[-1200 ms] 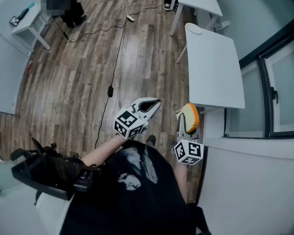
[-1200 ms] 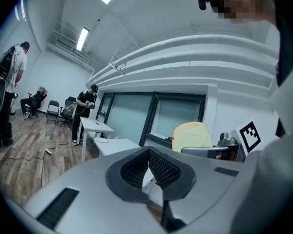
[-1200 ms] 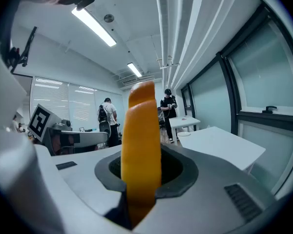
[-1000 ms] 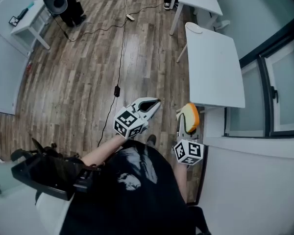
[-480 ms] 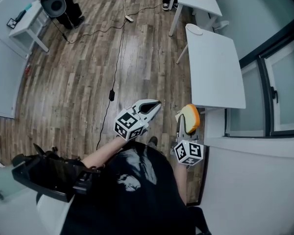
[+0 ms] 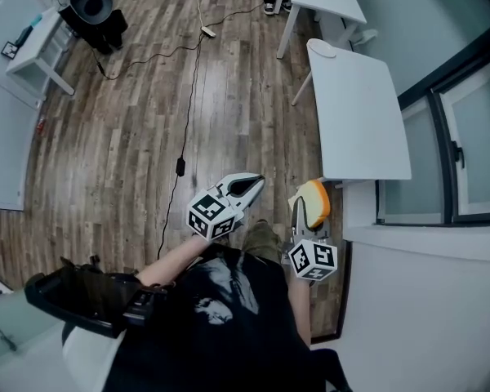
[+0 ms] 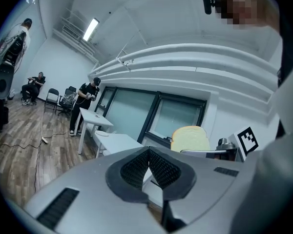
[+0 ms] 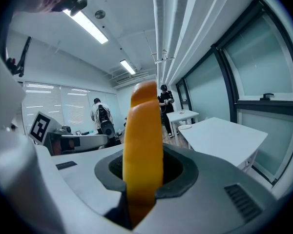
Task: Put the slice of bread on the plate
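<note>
Bread slice (image 6: 314,202) sits just right of centre in the head view, clamped on edge in the right gripper (image 6: 305,209), whose marker cube shows directly below it. In the right gripper view the slice (image 8: 142,145) fills the middle of the frame crust-on, a tall orange-brown strip standing upright, with both dark pads pressed against its two faces. The left gripper (image 6: 247,185) lies just left of it in the head view, near the slice but apart from it. Its own view shows the ribbed pads meeting at their tips with nothing between them (image 7: 149,155), and the slice (image 7: 190,139) appears beyond, right of centre, showing its pale face.

A white table (image 6: 361,117) stretches from the slice's upper edge toward the top right of the head view. A small round white plate (image 6: 322,49) rests at the table's far end, well apart from the slice. The wooden floor (image 6: 122,129) fills the left and centre.
</note>
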Demonstrator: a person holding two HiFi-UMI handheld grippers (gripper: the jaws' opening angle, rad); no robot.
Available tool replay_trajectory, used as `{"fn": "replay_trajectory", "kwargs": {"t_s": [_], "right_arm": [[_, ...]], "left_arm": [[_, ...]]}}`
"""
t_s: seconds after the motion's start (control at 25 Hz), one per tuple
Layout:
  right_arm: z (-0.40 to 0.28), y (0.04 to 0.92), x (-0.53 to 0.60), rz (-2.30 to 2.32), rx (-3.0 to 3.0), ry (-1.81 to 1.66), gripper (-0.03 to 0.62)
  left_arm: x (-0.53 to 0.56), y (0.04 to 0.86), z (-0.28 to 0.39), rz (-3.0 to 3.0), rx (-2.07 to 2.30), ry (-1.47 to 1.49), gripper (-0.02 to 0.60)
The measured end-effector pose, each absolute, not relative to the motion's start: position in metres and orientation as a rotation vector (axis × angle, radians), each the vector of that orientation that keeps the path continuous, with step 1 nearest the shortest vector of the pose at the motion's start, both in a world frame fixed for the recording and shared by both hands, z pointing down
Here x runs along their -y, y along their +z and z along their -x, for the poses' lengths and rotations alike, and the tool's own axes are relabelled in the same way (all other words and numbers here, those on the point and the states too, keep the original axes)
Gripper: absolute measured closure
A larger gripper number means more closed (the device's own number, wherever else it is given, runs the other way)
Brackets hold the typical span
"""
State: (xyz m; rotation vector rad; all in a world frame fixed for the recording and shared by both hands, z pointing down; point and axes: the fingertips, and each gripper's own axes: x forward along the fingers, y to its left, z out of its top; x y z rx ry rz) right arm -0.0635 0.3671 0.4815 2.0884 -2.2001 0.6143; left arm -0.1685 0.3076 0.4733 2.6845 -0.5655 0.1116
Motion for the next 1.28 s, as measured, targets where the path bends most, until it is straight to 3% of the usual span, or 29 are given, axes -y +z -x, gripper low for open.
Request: {"fn": "replay_trajectory", "kwargs": {"t_s": [0.28,0.76,1.28], "right_arm": [[0.037,0.493,-0.322,-2.053,2.205,0.632,0.496],[-0.054,0.483,-0.227,-1.978,2.313,0.609,0.496],[-0.09,0.501,-0.13,-1.911,2.333,0.691,0.496]], "left_arm": [[-0.267,0.488,0.138,-2.677,0.574,0.151,0.577],[-0.175,0.474,0.028,-2.744,0.61,0.175,0.577],[-0.081,0.483,-0.006,-2.712,0.636,0.194,0.577]]}}
